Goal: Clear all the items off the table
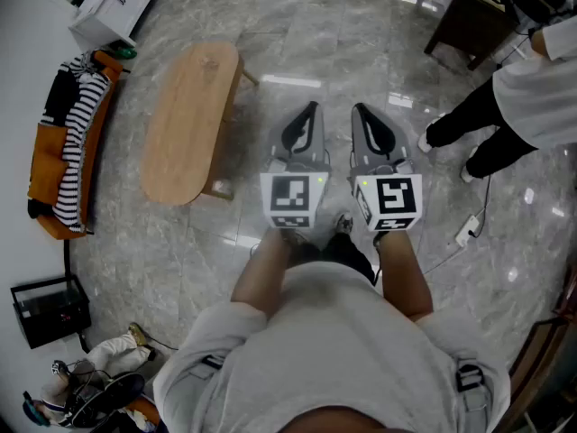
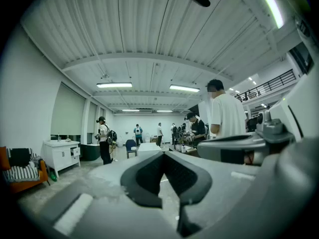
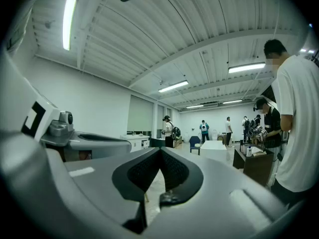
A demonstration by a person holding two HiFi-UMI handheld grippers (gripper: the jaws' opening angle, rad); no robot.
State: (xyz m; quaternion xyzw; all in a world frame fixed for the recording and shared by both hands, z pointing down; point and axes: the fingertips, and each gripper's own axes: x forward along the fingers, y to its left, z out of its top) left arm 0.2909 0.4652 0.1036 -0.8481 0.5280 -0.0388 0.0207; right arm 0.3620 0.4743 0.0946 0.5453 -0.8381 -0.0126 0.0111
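Observation:
A light wooden oval table (image 1: 189, 120) stands on the marble floor at the left of the head view, and I see nothing on its top. My left gripper (image 1: 311, 106) and right gripper (image 1: 359, 108) are held side by side in the air to the right of the table, pointing forward, well apart from it. In the left gripper view the left gripper (image 2: 163, 153) has its jaws closed tip to tip with nothing between them. The right gripper (image 3: 159, 150) looks the same in its own view. Both point level across the room.
An orange couch (image 1: 54, 165) with striped clothes lies left of the table. A white cabinet (image 1: 113, 3) is at the back left, a black box (image 1: 50, 309) at the near left. A person (image 1: 532, 97) stands at the right by a dark wooden desk (image 1: 469, 21). A power strip (image 1: 466, 233) lies on the floor.

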